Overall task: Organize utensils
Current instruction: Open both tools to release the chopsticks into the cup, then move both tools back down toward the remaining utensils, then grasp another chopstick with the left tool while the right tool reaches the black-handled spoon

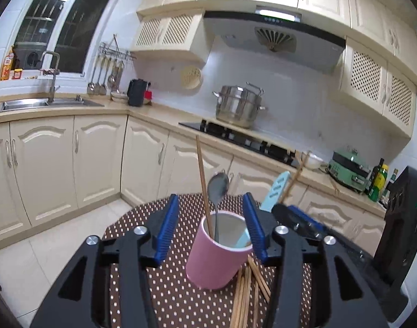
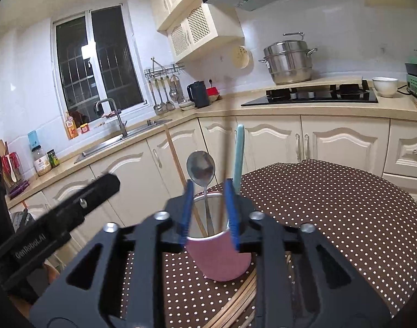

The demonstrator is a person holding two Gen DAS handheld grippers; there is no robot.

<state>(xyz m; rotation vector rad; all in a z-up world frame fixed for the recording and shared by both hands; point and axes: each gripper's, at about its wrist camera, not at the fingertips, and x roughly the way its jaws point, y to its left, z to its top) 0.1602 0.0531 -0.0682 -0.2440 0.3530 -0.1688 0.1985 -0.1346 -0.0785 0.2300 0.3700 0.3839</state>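
Pink cup (image 1: pixel 218 254) stands upright on the brown polka-dot tablecloth (image 1: pixel 142 218), its mouth facing up and its inside pale. It sits between your two grippers, close in front of both wrist cameras.

Inside it you have four utensils, all handle-down or end-down with their long axes rising out of the rim. The metal spoon (image 1: pixel 218 188) stands nearly vertical, bowl uppermost, tipped slightly toward the right in the left wrist view. A single wooden chopstick (image 1: pixel 202 175) leans a little left beside it, touching the cup's inner wall. A light blue slotted utensil (image 1: pixel 275 191) slants up and to the right from the far side of the rim. Behind it, a second wooden stick (image 1: pixel 294 180) slants the same way.

Loose wooden chopsticks (image 1: pixel 248 292) lie flat on the cloth just in front of the cup's base, mostly pointing away from you, a couple crossing at an angle.

Your left gripper (image 1: pixel 211 218) stands open, blue pads either side of the cup and clear of its wall. Your right gripper (image 2: pixel 208 205) is partly open, its pads straddling the spoon's stem above the rim without pressing on anything.
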